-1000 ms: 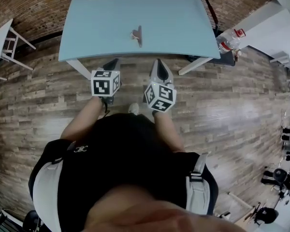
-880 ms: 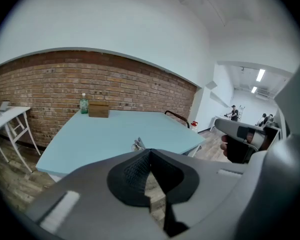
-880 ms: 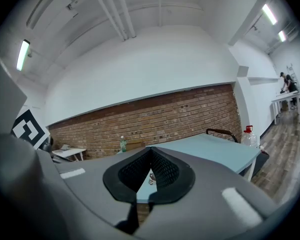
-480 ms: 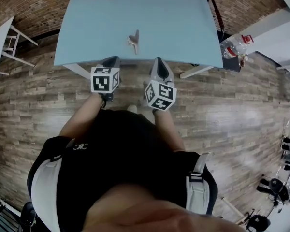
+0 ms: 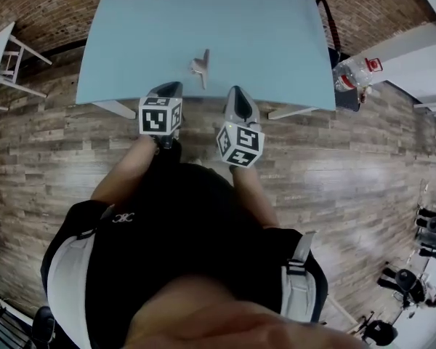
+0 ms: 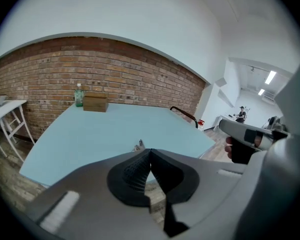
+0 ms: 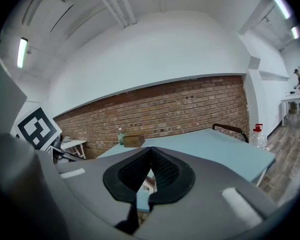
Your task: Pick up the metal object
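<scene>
Fingers (image 6: 132,171) together on left gripper (image 5: 167,88), nothing between. Right gripper (image 5: 237,93) likewise pinched empty. Both sit at the near edge of the table (image 5: 276,35). Metal object (image 5: 200,65) lies on the table just beyond the tips, between the two. It's too small to read in detail. Likely light, rigid and slick, so I'd pinch across the long narrow strip, mid-length, with pads square to stop it twisting out.

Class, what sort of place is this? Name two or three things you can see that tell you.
Probably an open indoor workspace or lab rather than a home. It has a bare brick wall, a wood-plank floor and a plain blue table. A person stands further off in a bright adjoining area.
</scene>
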Action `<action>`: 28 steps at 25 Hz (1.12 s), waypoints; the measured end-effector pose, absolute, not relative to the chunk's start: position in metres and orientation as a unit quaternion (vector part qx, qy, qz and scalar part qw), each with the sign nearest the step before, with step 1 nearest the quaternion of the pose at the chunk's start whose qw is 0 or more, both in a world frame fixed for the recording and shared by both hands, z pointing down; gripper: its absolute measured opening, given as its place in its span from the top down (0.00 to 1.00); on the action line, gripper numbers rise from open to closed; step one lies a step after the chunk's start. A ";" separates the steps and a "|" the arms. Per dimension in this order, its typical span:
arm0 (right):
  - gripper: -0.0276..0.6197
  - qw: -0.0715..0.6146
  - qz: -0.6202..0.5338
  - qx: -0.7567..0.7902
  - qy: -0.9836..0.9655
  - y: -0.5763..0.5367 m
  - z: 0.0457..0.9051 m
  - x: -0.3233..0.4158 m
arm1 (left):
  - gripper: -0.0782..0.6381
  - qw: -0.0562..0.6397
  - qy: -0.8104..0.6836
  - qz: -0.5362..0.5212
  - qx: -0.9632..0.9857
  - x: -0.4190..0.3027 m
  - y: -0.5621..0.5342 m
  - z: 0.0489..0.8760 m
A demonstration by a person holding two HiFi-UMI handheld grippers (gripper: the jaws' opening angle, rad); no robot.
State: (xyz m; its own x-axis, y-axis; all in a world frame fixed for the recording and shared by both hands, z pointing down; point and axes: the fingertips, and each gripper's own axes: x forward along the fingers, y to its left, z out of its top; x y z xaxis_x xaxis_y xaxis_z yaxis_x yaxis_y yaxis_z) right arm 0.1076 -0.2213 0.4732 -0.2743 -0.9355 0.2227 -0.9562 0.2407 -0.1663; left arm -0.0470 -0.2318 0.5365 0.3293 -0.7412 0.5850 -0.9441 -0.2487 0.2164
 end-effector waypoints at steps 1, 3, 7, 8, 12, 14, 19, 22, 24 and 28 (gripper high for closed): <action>0.94 0.042 0.133 0.604 -0.784 -0.227 0.474 0.108 | 0.89 0.275 -0.544 0.186 0.770 -0.046 -0.239 0.539; 0.93 0.048 0.131 0.612 -0.778 -0.239 0.477 0.111 | 0.89 0.276 -0.535 0.189 0.776 -0.043 -0.255 0.544; 0.94 0.053 0.135 0.630 -0.763 -0.269 0.481 0.113 | 0.87 0.279 -0.509 0.203 0.788 -0.041 -0.289 0.556; 0.94 0.052 0.136 0.634 -0.760 -0.276 0.481 0.111 | 0.86 0.281 -0.503 0.207 0.791 -0.042 -0.297 0.559; 0.94 0.061 0.134 0.642 -0.752 -0.308 0.482 0.097 | 0.85 0.291 -0.493 0.210 0.792 -0.056 -0.335 0.566; 0.94 0.070 0.135 0.644 -0.750 -0.320 0.484 0.088 | 0.85 0.302 -0.487 0.213 0.792 -0.063 -0.351 0.573; 0.94 0.098 0.144 0.653 -0.737 -0.342 0.494 0.078 | 0.81 0.354 -0.440 0.237 0.791 -0.059 -0.365 0.611; 0.94 0.111 0.144 0.658 -0.731 -0.346 0.496 0.073 | 0.80 0.373 -0.416 0.246 0.792 -0.054 -0.365 0.626; 0.94 0.114 0.143 0.660 -0.728 -0.346 0.496 0.071 | 0.79 0.380 -0.403 0.254 0.793 -0.051 -0.366 0.635; 0.94 0.127 0.151 0.666 -0.719 -0.338 0.505 0.078 | 0.77 0.403 -0.377 0.267 0.790 -0.040 -0.359 0.652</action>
State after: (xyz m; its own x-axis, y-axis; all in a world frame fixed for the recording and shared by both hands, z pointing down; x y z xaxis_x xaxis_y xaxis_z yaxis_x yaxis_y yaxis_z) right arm 0.0783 -0.3384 0.5048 -0.0798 -0.9198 0.3841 -0.9966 0.0661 -0.0489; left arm -0.0398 -0.3591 0.6516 0.5727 -0.3809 0.7259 -0.8114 -0.3899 0.4355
